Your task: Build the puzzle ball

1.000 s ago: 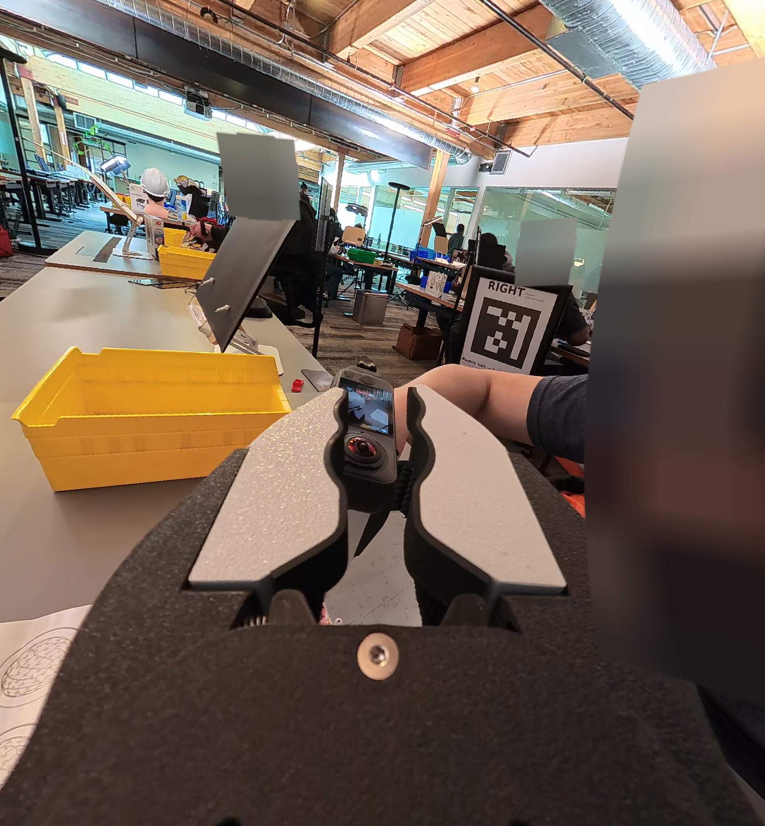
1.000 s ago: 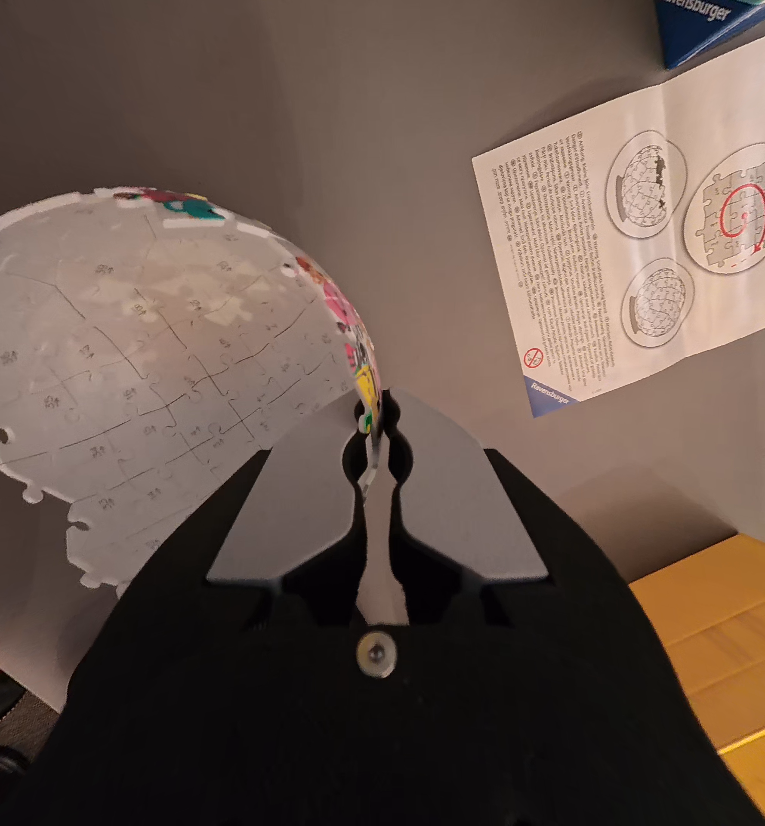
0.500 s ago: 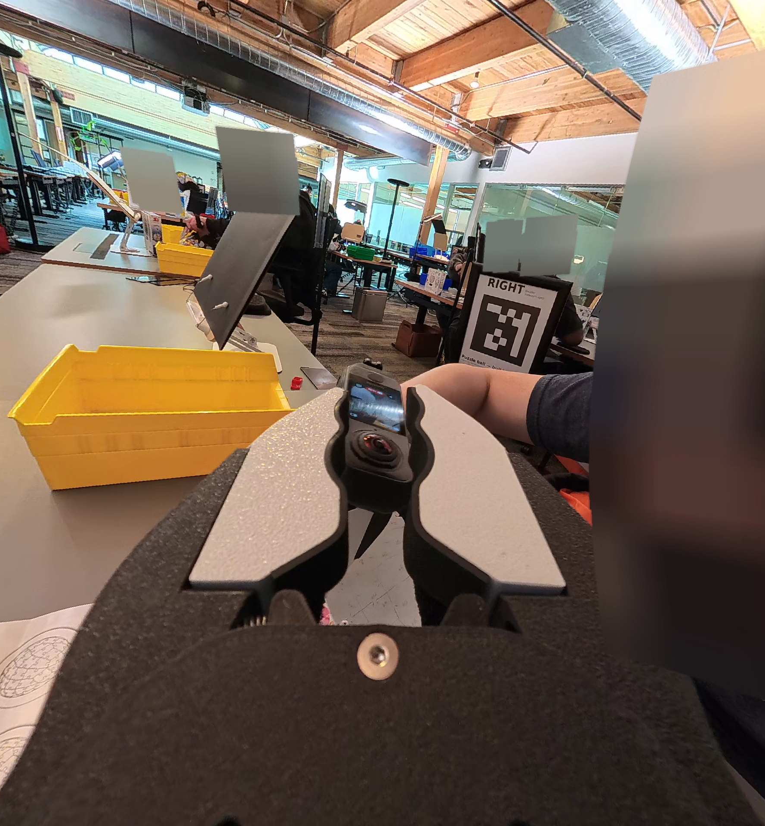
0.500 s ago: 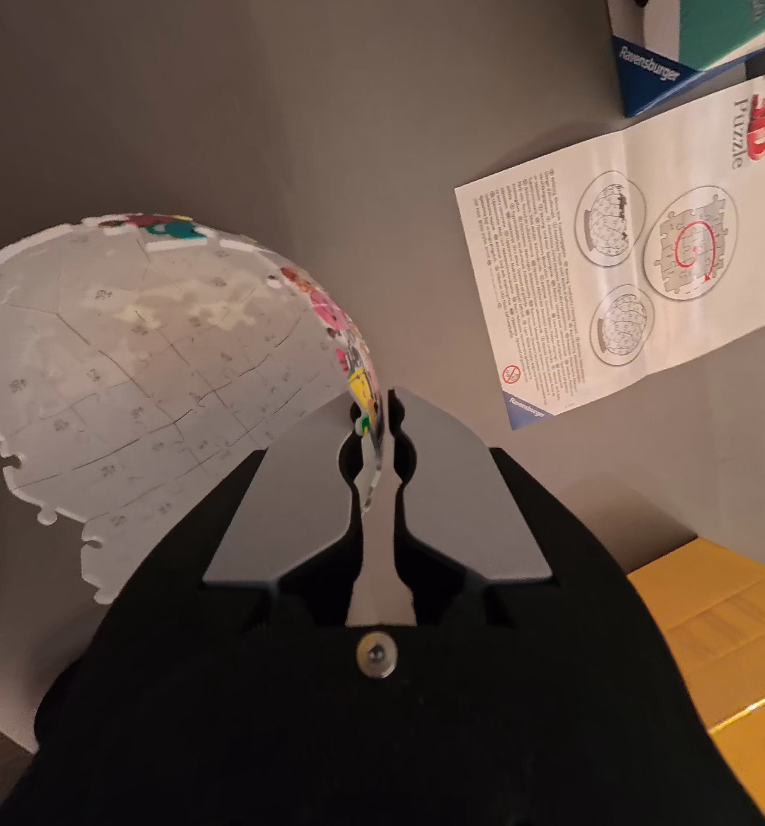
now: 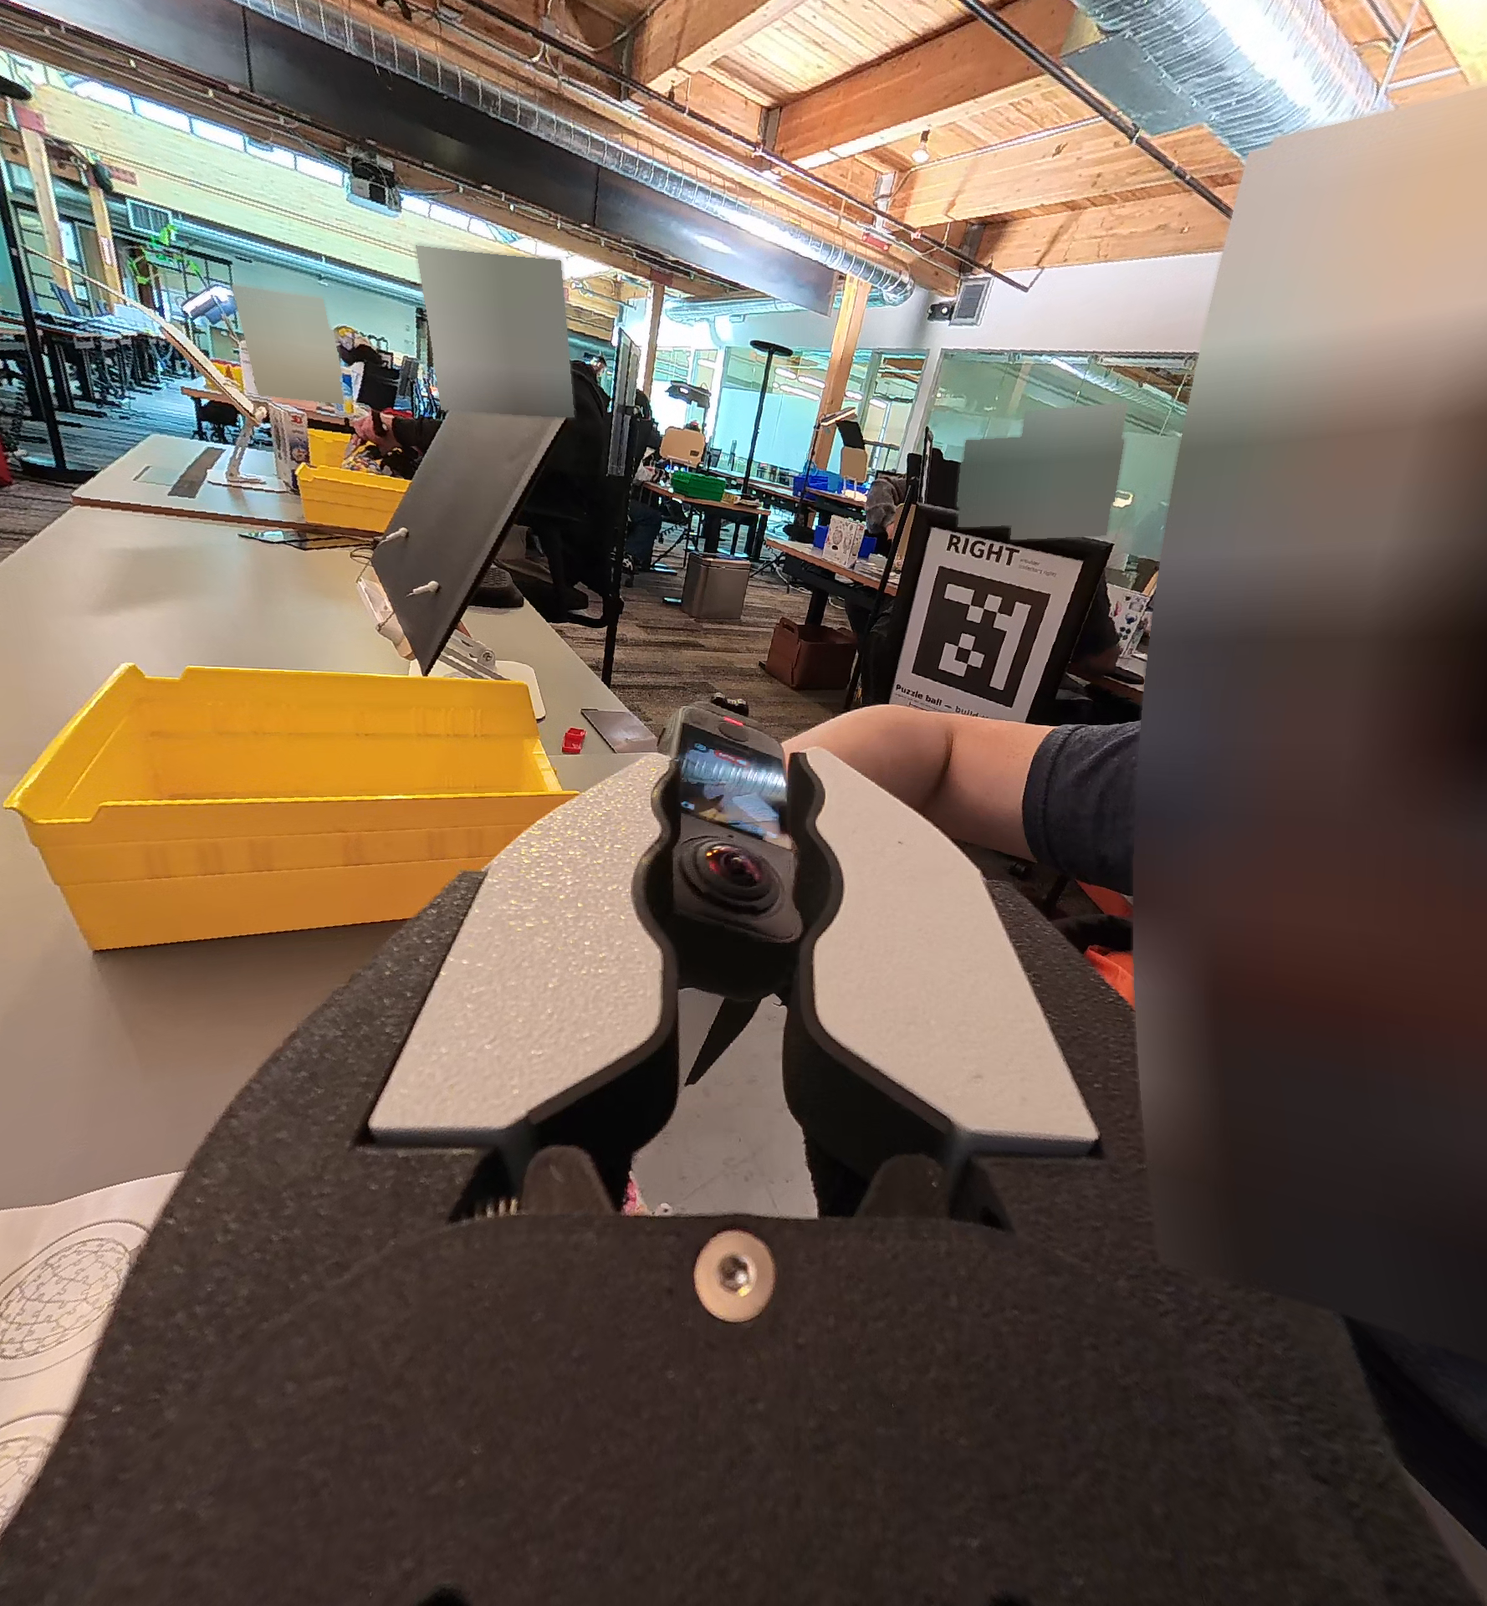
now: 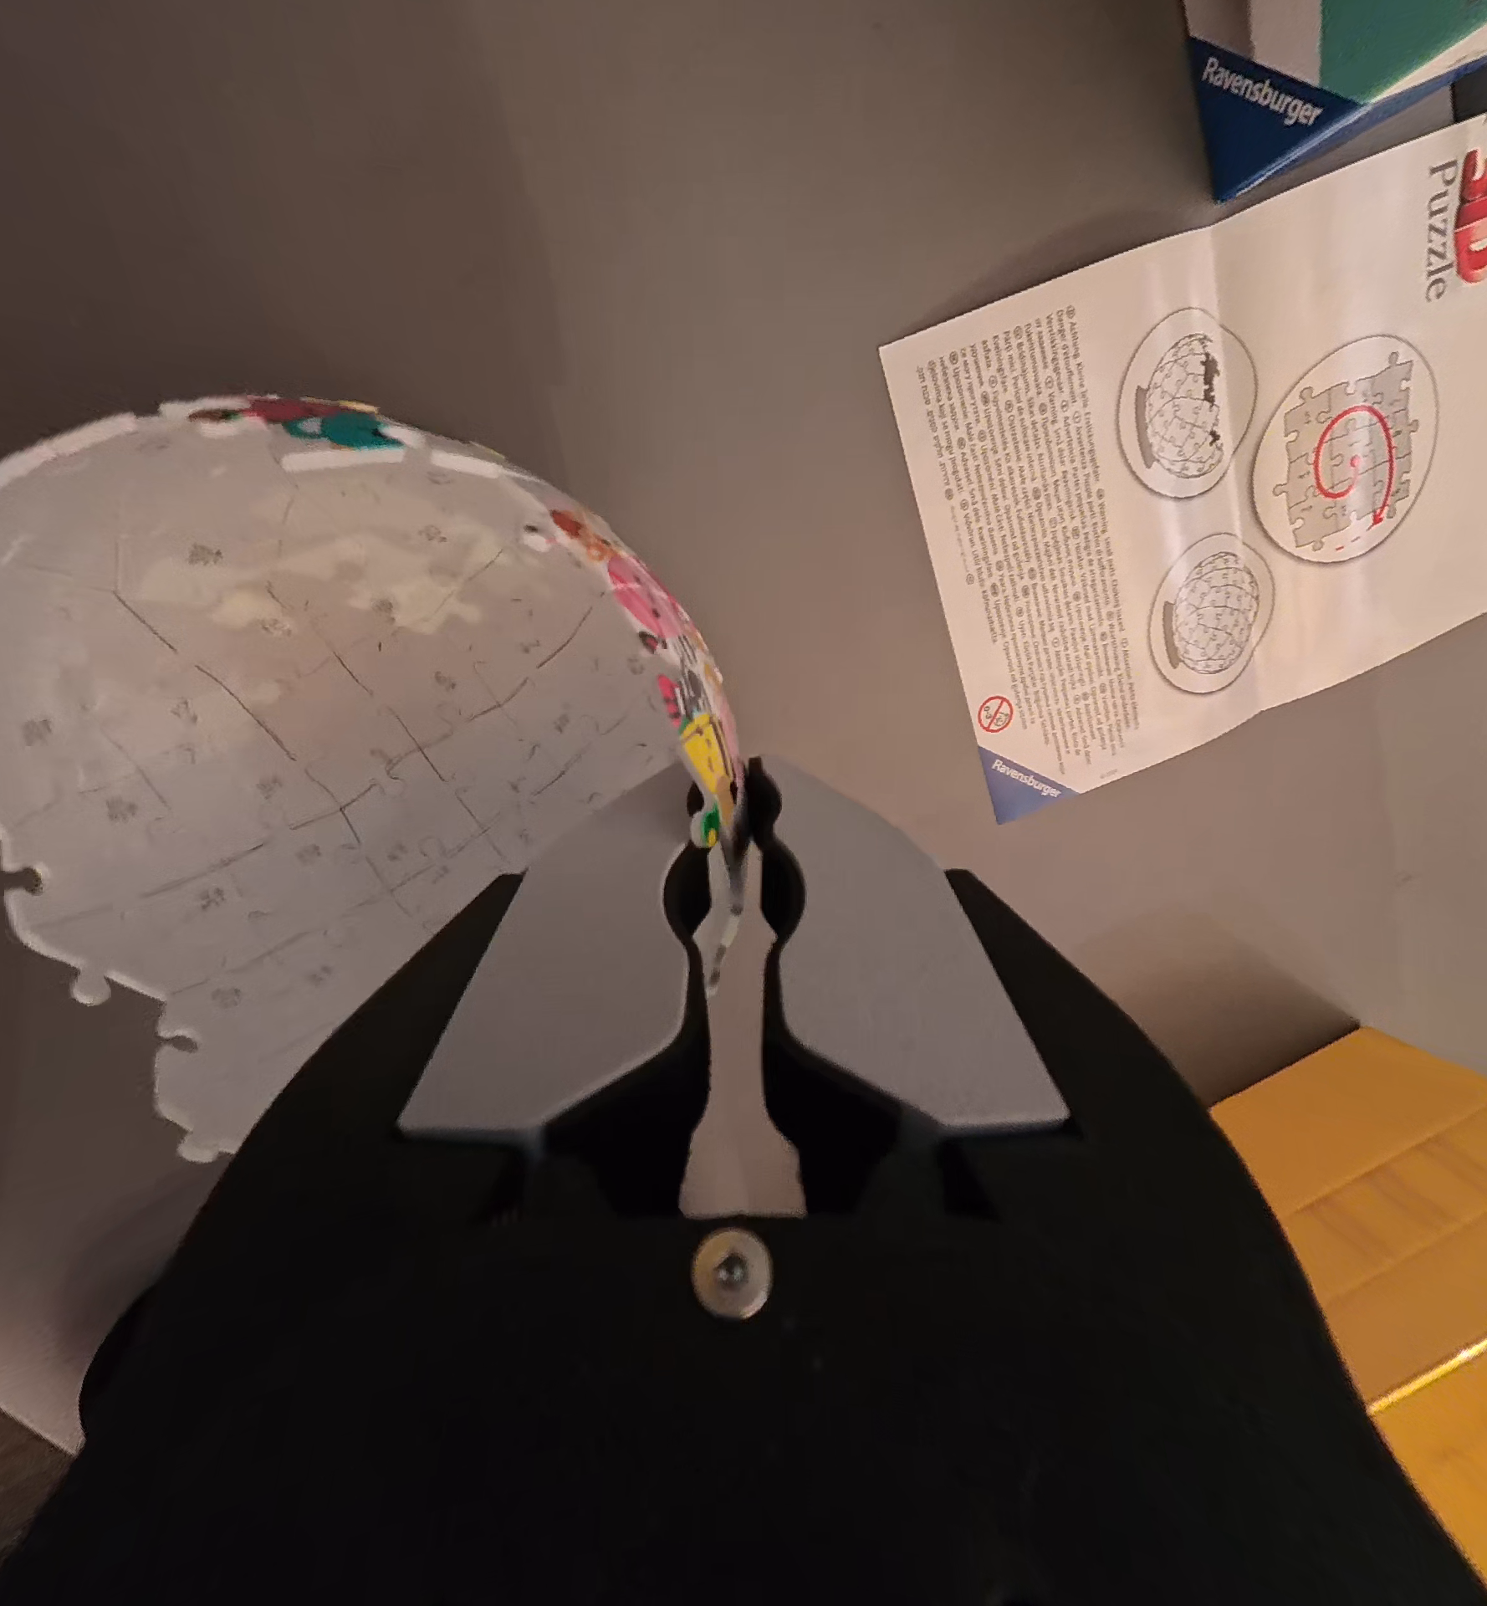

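Grey tabletop (image 6: 723, 261) under everything; right gripper (image 6: 736, 812) is clamped on the white half-built puzzle ball shell's (image 6: 288, 695) rim, left gripper (image 5: 727, 834) sits slightly apart, empty.

Your right gripper (image 6: 727, 804) has bare grey table (image 6: 723, 261) ahead of it. The curved puzzle shell (image 6: 288, 695) blocks its left side, and the instruction sheet (image 6: 1070, 565) lies to its right with the yellow bin (image 6: 1374, 1217) nearer. Your left gripper (image 5: 727, 786) points straight at the other gripper's camera (image 5: 736, 856). The yellow bin (image 5: 288, 808) stands to its left, with open table (image 5: 114, 1086) before it.
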Demonstrator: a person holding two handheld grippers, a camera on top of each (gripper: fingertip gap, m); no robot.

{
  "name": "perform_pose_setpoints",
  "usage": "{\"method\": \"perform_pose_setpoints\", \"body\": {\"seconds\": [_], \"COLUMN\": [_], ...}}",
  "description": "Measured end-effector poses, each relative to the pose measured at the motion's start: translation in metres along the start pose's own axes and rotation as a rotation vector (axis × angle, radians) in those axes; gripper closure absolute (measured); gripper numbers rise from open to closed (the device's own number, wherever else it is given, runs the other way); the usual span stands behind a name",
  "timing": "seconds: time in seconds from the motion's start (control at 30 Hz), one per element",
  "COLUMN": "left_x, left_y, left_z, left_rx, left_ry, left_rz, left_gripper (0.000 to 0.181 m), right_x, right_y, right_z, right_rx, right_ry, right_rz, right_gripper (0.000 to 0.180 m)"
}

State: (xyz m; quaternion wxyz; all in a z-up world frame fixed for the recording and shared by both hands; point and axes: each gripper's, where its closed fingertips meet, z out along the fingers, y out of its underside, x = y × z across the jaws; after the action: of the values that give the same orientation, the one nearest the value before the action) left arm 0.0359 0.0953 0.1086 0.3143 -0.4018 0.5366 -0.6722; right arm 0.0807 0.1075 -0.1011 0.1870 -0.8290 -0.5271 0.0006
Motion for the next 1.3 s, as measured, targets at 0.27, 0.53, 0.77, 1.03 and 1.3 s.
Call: {"method": "perform_pose_setpoints", "body": {"seconds": [0.27,0.53,0.77,1.03,1.3], "left_x": [0.0,0.001,0.002,0.005,0.013], "left_y": [0.0,0.0,0.001,-0.004,-0.004], "left_z": [0.0,0.001,0.002,-0.001,-0.01], "left_rx": [0.001,0.002,0.002,0.01,-0.075], "left_ry": [0.004,0.012,0.014,0.017,-0.039], "left_rz": [-0.003,-0.008,-0.011,-0.009,0.027], "left_gripper": [0.158,0.159,0.159,0.159,0.156], "right_x": [0.004,0.003,0.004,-0.002,0.005], "right_y": [-0.015,-0.01,-0.006,-0.007,-0.006], "right_z": [-0.006,-0.004,-0.005,-0.027,-0.106], "right_rx": [0.067,0.019,0.004,0.124,0.685], "right_ry": [0.055,0.061,0.075,0.056,0.162], "right_rz": [-0.059,-0.11,-0.09,-0.054,0.102], "right_gripper": [0.156,0.174,0.174,0.151,0.14]}}
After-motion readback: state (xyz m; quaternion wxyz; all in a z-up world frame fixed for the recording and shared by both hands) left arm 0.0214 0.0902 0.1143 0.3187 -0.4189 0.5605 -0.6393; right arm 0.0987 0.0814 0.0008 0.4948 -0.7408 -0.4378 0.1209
